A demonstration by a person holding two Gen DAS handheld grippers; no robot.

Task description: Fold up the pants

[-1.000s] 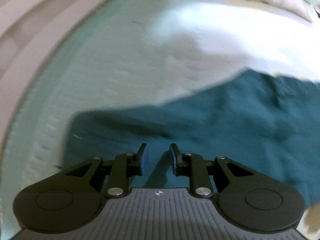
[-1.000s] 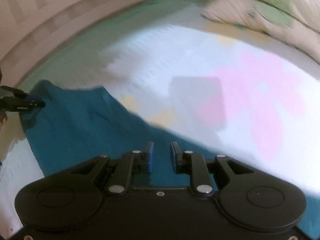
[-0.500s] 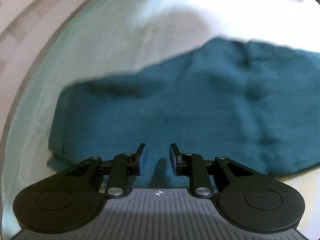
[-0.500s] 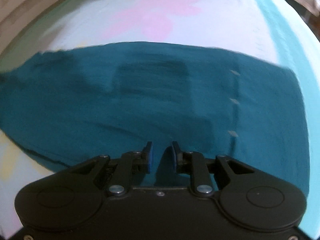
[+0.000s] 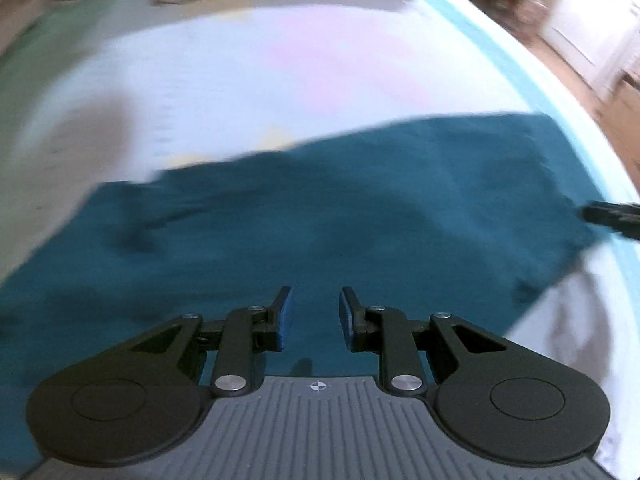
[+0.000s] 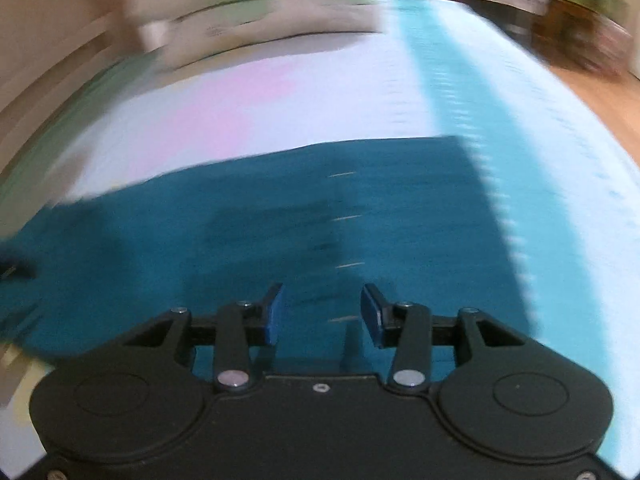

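Across the bed sheet [image 5: 224,92] the teal pants [image 5: 360,216] lie spread flat, one end reaching the blue strip [image 6: 480,112] along the mattress side, pillows [image 6: 260,16] at the far end. Above the cloth, the left gripper [image 5: 315,314] has a narrow gap between its blue pads [image 5: 285,320] and nothing pinched in it. The right gripper [image 6: 320,314] hovers near the end with the pale stitch marks [image 6: 344,220]; its jaws are opening, and no fabric sits between them. Both views are smeared, so exact edges are hard to read. The main risk, as I judge it, is a poor pinch: with jaws hovering mid-panel rather than at a hem, a grip could catch only the top layer, or bunch it, and the fold would come out skewed. Uneven lifting between the two hands could also drag the cloth toward the mattress side and off the bed.
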